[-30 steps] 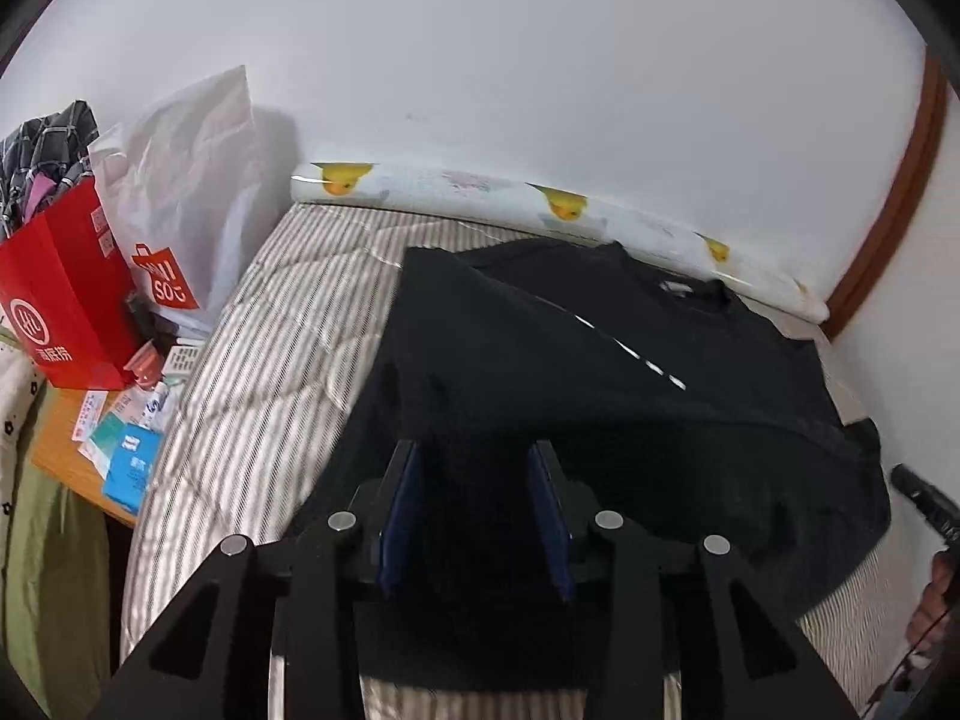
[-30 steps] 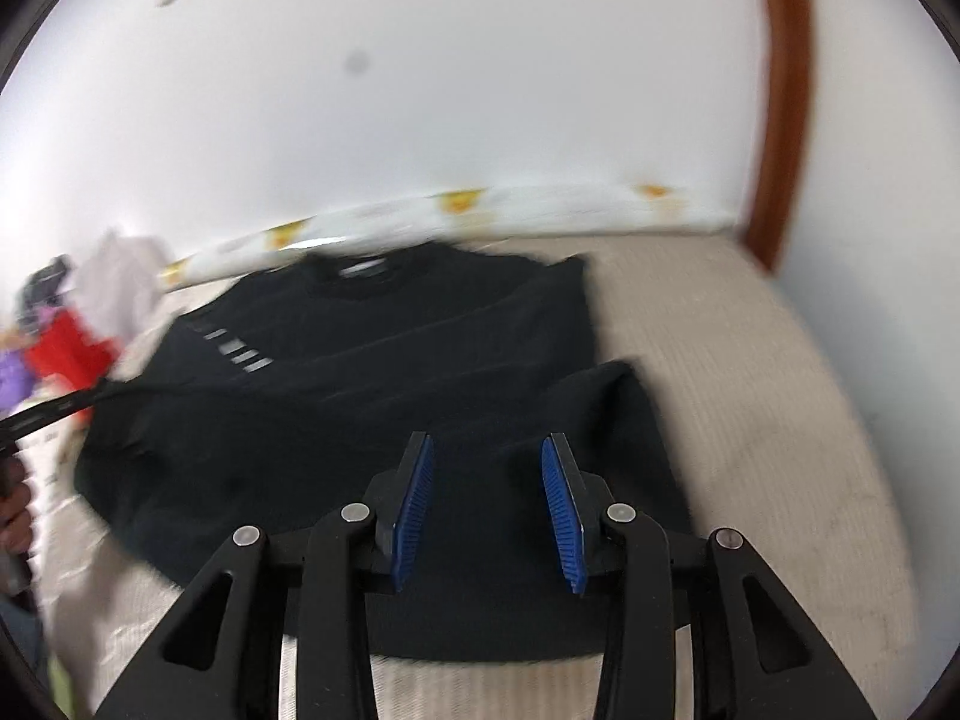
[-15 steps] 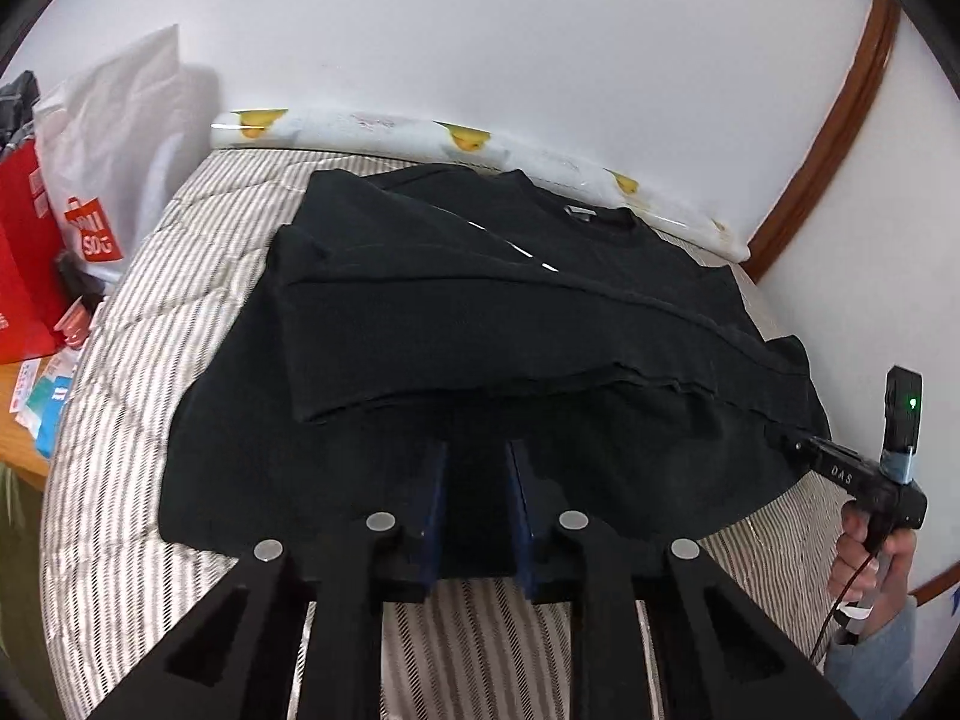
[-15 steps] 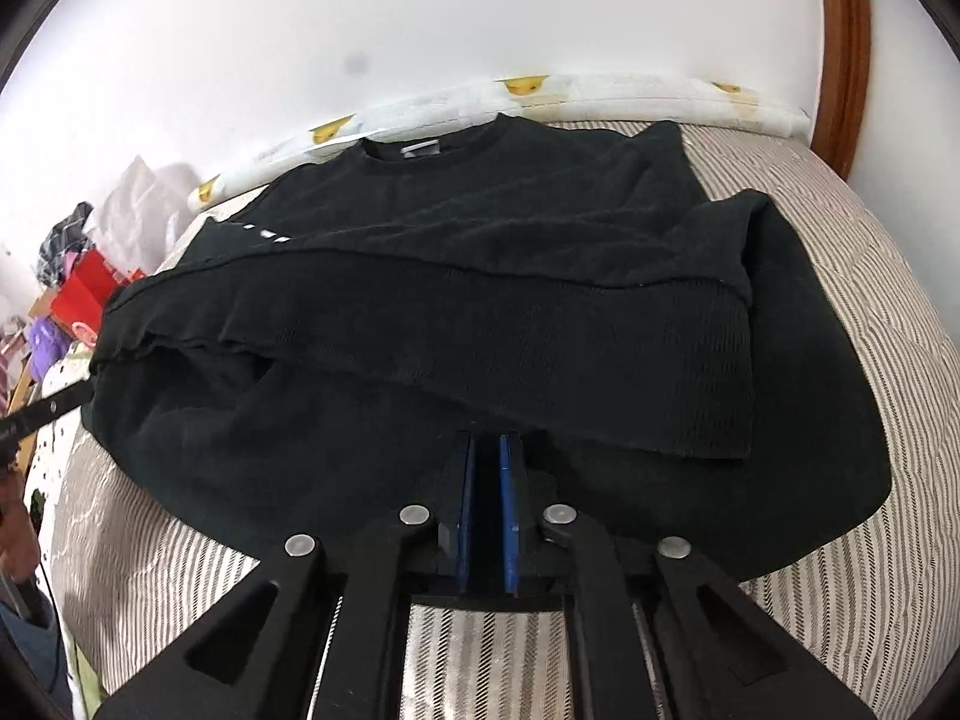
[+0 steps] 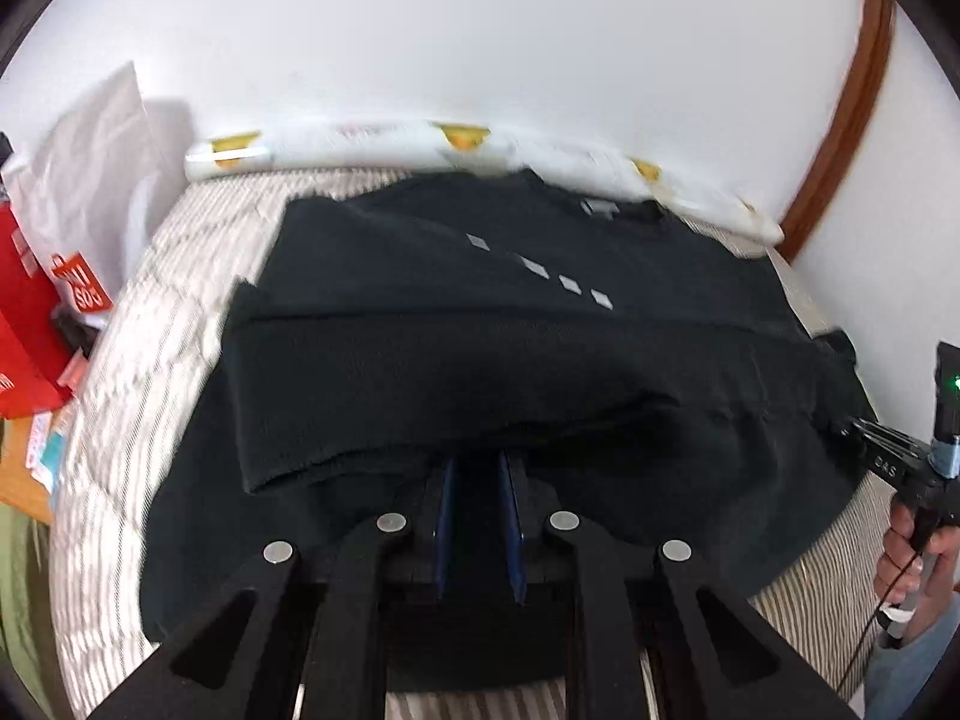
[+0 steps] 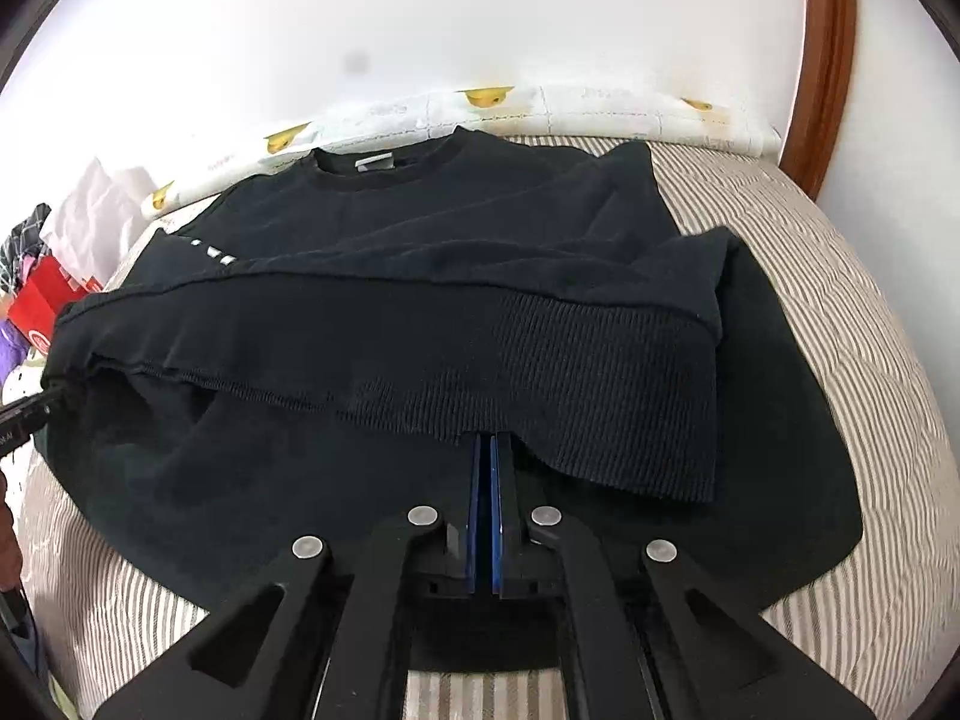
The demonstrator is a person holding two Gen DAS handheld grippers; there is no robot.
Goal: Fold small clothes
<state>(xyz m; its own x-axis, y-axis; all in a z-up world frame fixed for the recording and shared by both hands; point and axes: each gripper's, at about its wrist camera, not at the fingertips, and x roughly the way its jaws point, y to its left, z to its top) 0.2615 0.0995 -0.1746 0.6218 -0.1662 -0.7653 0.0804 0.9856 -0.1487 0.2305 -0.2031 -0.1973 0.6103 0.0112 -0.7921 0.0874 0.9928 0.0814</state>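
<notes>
Sweater (image 5: 540, 324): one, black, spread across a striped bed (image 5: 132, 396), its neck toward the wall and its ribbed hem doubled back over the body. Four small white diamonds (image 5: 540, 267) run in a slanted row on the upper layer. One woven label (image 6: 373, 163) shows inside the collar in the right wrist view.

Two tools are at work, one per hand. The left tool (image 5: 480, 468) has its two blue pads nearly together, a narrow gap between them, with the edge of the turned-back fold lying over the tips; it seems to pinch that fold, though the cloth hides the very ends. The right tool (image 6: 486, 441) has its pads pressed flat against each other right at the ribbed hem (image 6: 600, 384), clamping the hem's edge where it dips to the tips.

From the left wrist view, the right tool's body shows at the far right edge, held in one hand (image 5: 912, 546), with one green light (image 5: 954, 384) glowing on it. From the right wrist view, the left tool's tip enters at the left edge, touching the sweater's side.

One long white bolster (image 6: 540, 111) printed with yellow ducks lies along the wall behind the sweater. Beside the bed stand one red bag (image 5: 30, 348) and one white bag (image 5: 90, 162).
</notes>
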